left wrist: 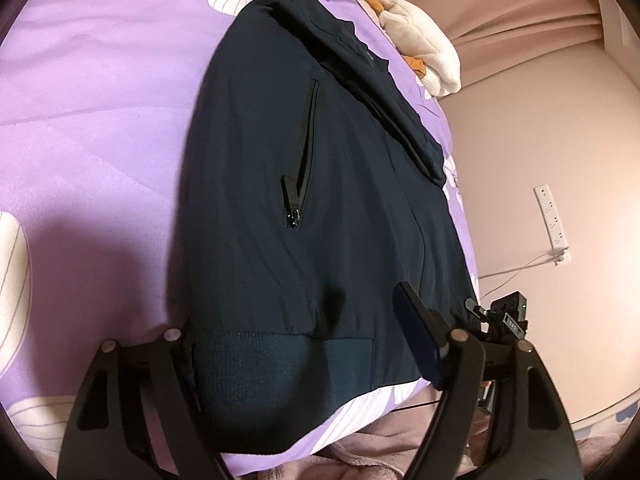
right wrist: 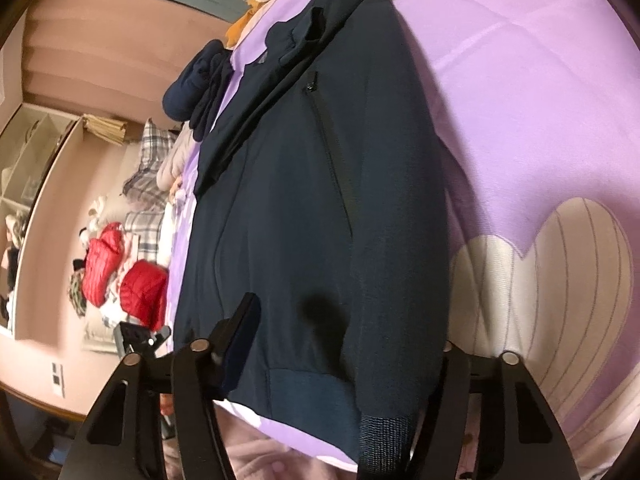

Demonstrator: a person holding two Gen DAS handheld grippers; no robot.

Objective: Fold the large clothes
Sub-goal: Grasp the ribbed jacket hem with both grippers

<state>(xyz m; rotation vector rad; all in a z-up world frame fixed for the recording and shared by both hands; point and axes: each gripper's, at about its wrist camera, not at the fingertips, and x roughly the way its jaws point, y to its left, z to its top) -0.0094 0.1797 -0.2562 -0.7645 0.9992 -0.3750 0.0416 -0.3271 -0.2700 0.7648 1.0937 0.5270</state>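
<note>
Left wrist view first: the dark navy jacket is lying flat on the bed's purple floral cover, hem toward the camera, zipped pocket facing up, and a sleeve looks folded in along the far side. The left gripper is spread wide, straddling the ribbed hem band, one finger at the jacket's outer corner and the other resting on top of the fabric; I don't see the pads actually biting cloth, so I'd call it spread with the hem between, not pinching. There's a plush toy up near the collar end, well clear. Right wrist view: same jacket, and the right gripper is also spread, one finger on the body near the hem, the other out past the ribbed cuff where the sleeve lies along the jacket's edge. Nothing gripped here either as far as I can tell. Red puffer jackets sit off on the floor, not in play. My take: this is the grab before folding hem to collar. Get both layers deep in each gripper, include that cuff on the right so the sleeve doesn't flop out, then lift both sides evenly so it doesn't skew.
</note>
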